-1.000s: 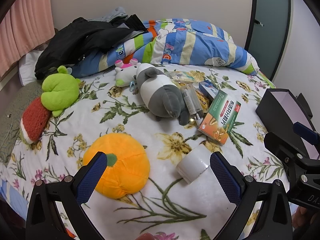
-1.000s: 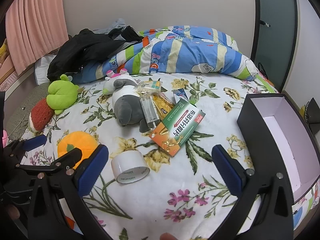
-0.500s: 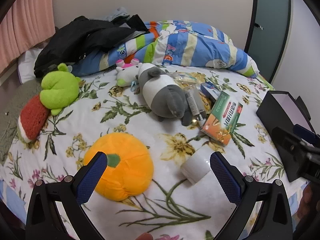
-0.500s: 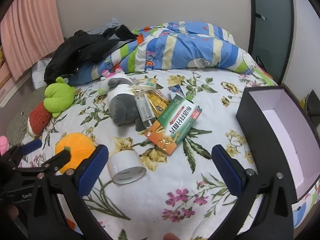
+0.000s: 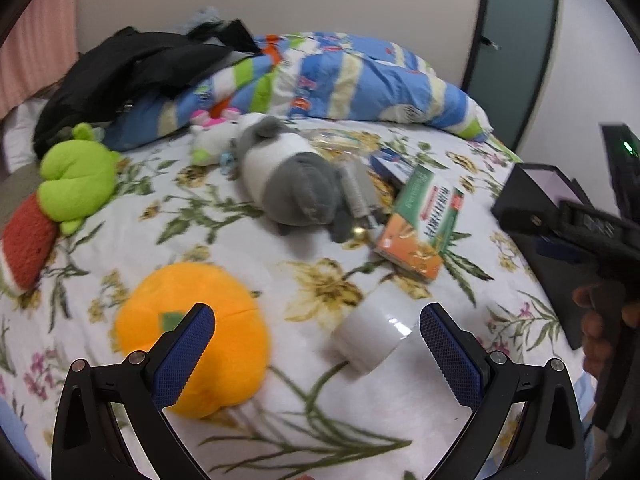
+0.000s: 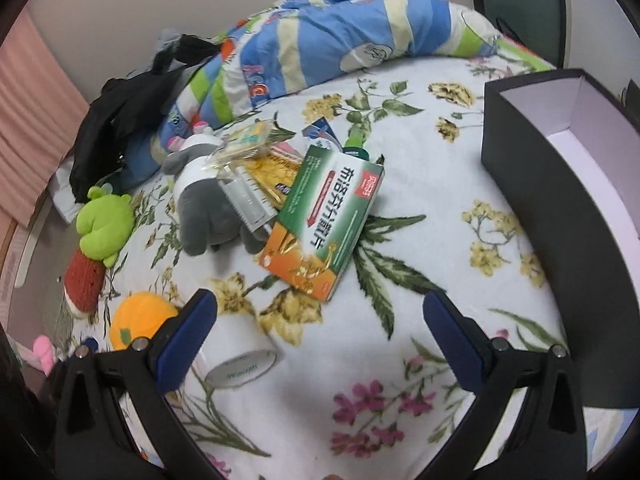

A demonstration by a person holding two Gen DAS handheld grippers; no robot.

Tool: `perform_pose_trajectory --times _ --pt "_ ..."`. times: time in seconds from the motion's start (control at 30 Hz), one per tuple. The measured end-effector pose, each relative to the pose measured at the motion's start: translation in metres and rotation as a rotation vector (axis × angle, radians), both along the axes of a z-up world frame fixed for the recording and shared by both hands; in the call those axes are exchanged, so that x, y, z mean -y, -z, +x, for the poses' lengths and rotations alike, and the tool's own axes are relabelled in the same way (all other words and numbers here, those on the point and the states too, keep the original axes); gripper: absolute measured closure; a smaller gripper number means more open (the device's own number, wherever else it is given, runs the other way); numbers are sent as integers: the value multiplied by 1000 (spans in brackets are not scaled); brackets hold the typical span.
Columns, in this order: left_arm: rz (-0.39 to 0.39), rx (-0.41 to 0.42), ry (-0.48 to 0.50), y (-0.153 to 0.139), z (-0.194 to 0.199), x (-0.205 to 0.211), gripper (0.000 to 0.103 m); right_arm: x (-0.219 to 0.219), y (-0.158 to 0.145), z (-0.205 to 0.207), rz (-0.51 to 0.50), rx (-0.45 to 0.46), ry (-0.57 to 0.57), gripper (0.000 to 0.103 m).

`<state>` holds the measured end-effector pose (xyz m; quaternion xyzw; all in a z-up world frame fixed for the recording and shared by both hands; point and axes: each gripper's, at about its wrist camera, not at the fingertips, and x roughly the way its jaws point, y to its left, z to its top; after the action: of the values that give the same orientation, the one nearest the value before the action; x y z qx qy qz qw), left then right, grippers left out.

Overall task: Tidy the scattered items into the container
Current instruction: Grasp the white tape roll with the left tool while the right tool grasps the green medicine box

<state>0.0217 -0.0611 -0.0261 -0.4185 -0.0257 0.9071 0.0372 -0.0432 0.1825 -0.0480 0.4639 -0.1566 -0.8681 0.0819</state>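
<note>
Approach step: both grippers empty, nothing in the box yet as far as shows.

Left gripper (image 5: 316, 338) hangs w/ fingers spread wide over the near edge of the bed (image 5: 224, 236), tape roll (image 5: 370, 338) lying on its side between the pads, not touching; orange plush (image 5: 192, 336) just beside the left pad. Right gripper (image 6: 320, 330) also spread wide, grasping nothing, aimed at the medicine box (image 6: 324, 220) mid-bed, which leans on the grey plush (image 6: 208, 216) and a pile of small packets. Black box (image 6: 560, 184) sits open at the bed's right edge, inside looks bare. Next, probably: lower onto the nearest item, square the pads to it, close, carry right to the box.
</note>
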Motion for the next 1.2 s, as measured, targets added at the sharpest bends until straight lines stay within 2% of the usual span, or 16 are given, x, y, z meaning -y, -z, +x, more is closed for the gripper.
perform_pose_trajectory --times 0.13,0.3,0.4,0.8,1.0,1.2 --pt "5 29 114 16 -14 -25 0 -2 7 -19 -22 18 9 0" --pt "-7 109 262 47 -30 -43 0 -6 17 -31 -36 30 6 0" --pt "-8 135 304 63 -35 -47 0 -8 23 -38 -43 43 0 0" --pt "-92 161 369 98 -52 -62 1 -11 68 -88 -82 152 18 0" --pt "-82 149 364 105 -62 -63 1 -9 90 -105 -137 194 43 0" --pt "-72 155 371 110 -67 -66 12 -6 100 -120 -214 211 50 0"
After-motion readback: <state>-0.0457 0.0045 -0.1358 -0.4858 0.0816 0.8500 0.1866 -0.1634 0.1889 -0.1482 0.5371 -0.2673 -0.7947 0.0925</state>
